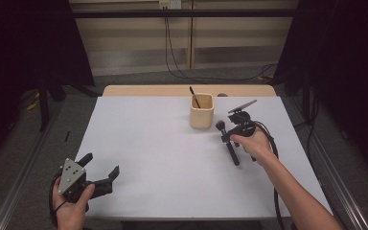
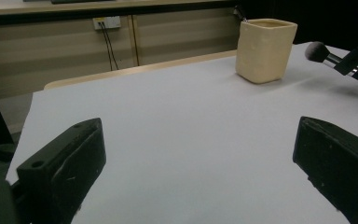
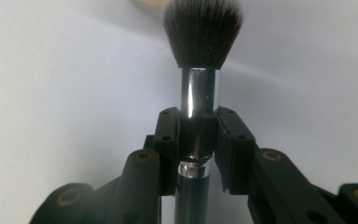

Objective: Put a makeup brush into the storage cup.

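A white table point(image 1: 148, 158) stands in a dim room, with pale wall panels and dangling black cables behind it. Toward the far side sits a cream cup point(image 1: 201, 111), squarish in shape, with a thin dark stick leaning inside it. Just beside the cup, on its right in the high view, the right gripper point(image 1: 227, 136) is clamped on a makeup brush point(image 1: 230, 143): the right gripper view has both black jaws pressed against the brush's shiny metal collar, the dark bristle head point(image 3: 202, 30) standing above them and the handle running down between them. The bristles point toward the cup (near it, not touching). The brush's black handle slants back toward the person's hand. At the near left corner the left gripper point(image 1: 100, 165) hovers over bare table, its jaws spread wide with nothing between them
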Action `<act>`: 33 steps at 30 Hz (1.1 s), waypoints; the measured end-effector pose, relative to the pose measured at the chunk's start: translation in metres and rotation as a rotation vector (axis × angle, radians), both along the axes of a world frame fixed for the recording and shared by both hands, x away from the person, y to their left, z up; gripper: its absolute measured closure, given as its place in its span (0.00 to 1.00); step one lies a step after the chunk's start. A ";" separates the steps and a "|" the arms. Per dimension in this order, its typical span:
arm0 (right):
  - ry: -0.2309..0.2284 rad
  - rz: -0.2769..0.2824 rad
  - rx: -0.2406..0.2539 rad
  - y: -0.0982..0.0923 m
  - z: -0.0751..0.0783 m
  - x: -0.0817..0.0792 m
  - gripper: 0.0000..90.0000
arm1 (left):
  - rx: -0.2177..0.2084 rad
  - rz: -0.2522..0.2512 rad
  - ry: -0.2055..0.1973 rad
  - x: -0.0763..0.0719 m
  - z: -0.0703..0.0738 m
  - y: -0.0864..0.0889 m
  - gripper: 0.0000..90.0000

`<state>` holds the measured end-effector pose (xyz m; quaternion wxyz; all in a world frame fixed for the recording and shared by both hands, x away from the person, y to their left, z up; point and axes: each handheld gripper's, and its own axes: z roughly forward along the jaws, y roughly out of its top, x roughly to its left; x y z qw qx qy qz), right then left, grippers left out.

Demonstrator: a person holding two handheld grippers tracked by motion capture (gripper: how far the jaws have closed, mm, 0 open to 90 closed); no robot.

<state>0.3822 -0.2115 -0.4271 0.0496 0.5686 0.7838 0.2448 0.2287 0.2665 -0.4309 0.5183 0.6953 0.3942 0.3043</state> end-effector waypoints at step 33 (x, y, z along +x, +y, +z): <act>-0.514 0.047 0.269 -0.021 0.012 -0.041 0.80 | 0.003 0.011 -0.002 -0.001 0.000 0.002 0.03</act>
